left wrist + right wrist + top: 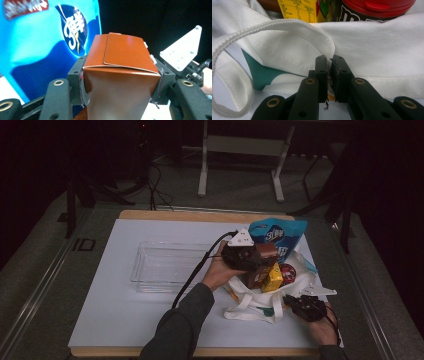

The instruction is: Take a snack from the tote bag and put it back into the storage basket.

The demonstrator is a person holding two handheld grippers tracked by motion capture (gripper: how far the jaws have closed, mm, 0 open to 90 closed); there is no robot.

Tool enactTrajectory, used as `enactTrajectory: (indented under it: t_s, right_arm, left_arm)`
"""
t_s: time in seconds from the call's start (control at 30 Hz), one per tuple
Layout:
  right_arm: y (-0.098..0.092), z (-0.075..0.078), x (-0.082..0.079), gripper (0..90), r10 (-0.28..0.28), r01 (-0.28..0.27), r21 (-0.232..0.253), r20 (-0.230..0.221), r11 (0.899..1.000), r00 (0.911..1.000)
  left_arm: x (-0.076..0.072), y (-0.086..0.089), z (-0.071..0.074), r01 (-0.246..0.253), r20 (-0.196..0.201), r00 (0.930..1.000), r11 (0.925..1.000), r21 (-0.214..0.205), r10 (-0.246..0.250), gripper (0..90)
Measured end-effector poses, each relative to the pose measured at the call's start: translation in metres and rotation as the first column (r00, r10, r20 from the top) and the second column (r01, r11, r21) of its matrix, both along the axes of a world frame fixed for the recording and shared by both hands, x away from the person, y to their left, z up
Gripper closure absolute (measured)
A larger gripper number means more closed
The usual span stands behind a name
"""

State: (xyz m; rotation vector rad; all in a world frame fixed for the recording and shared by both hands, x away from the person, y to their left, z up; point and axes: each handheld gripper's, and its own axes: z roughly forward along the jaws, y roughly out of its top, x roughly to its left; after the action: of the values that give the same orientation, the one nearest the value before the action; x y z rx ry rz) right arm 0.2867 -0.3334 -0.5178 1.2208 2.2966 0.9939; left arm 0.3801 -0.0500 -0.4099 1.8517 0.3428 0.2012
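Two grips are on: left gripper (121,82) fingers clamp the brown carton (122,75) between them, above the tote bag (260,295); right gripper (329,75) fingers pinch its rim. With so little carton between the fingers, it could slip back in.

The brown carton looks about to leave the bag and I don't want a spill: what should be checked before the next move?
1. Left gripper jaws clamped on both sides of the brown carton: ok.
2. Carton lifted clear of the white tote bag: cannot tell.
3. Right gripper pinching the bag's fabric to hold it down: ok.
4. Clear tray free to receive the carton: ok.
5. Yellow box and red-lidded jar resting inside the bag: ok.
6. Blue snack bag out of the carton's path: cannot tell.
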Motion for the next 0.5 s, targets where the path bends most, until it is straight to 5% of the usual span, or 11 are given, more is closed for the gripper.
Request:
enactTrajectory:
  t_s: [0.5]
  right_arm:
    - [0.000, 0.000, 0.000, 83.1, -0.002, 0.002, 0.001, 0.000, 1.000, 1.0000]
  left_arm:
    - [-0.006, 0.037, 0.034, -0.016, 0.012, 0.9998, 0.9935, -0.113, 0.017, 43.0]
